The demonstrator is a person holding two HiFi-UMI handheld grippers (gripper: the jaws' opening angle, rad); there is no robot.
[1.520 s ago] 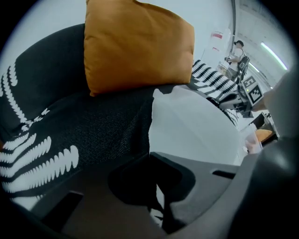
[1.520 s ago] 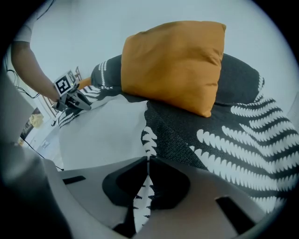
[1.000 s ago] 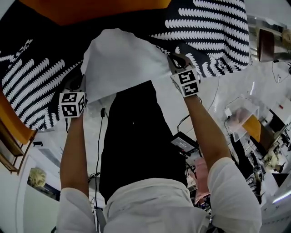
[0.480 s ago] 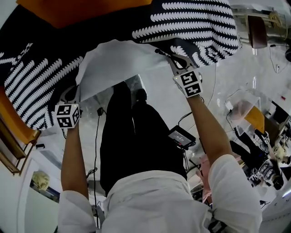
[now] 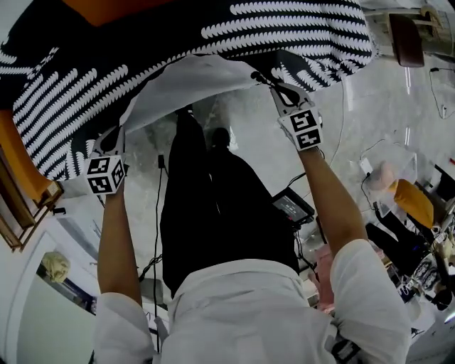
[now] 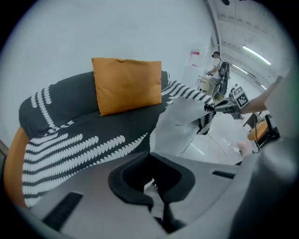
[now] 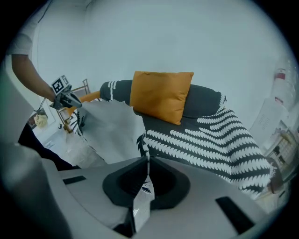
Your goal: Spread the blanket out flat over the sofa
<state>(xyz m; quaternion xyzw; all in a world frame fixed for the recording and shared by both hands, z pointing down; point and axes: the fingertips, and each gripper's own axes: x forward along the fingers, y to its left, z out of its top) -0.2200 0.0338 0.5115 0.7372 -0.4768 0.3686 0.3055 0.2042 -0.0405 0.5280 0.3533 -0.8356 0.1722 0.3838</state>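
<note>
Left gripper (image 5: 119, 135) was found closed, its jaws pinched on one corner of the blanket (image 5: 284, 32). Its own view confirmed pale fabric caught between the dark pads (image 6: 130, 182). Right gripper (image 5: 270, 84) was likewise closed, with a narrow strip of the same edge standing up between its jaws in its own view. I held the near edge raised between the two grippers and folded back, which exposed the plain white underside (image 5: 188, 85). The rest of the blanket, black with rows of white leaf stripes, lay over the sofa (image 5: 18, 163). It covered seat and back and left an orange arm bare at my left.

Only the head view showed my forearms (image 5: 117, 242) and my dark trousers (image 5: 213, 213) below the lifted edge. It also showed the pale glossy floor (image 5: 370, 106), with a black cable (image 5: 155, 213) and a small screened device (image 5: 291, 207) lying on it. Of the orange cushion (image 5: 106, 7) it gave no more than a sliver at the top margin.

Both gripper views supplied what the head view lacked. They showed the whole cushion standing upright on the blanket against the sofa back, with a blank white wall (image 6: 117, 32) behind it. From the left gripper view I noted the right gripper across the span, holding the far corner. From the right gripper view I noted the left gripper at the opposite corner, with the white underside sagging between them.
</note>
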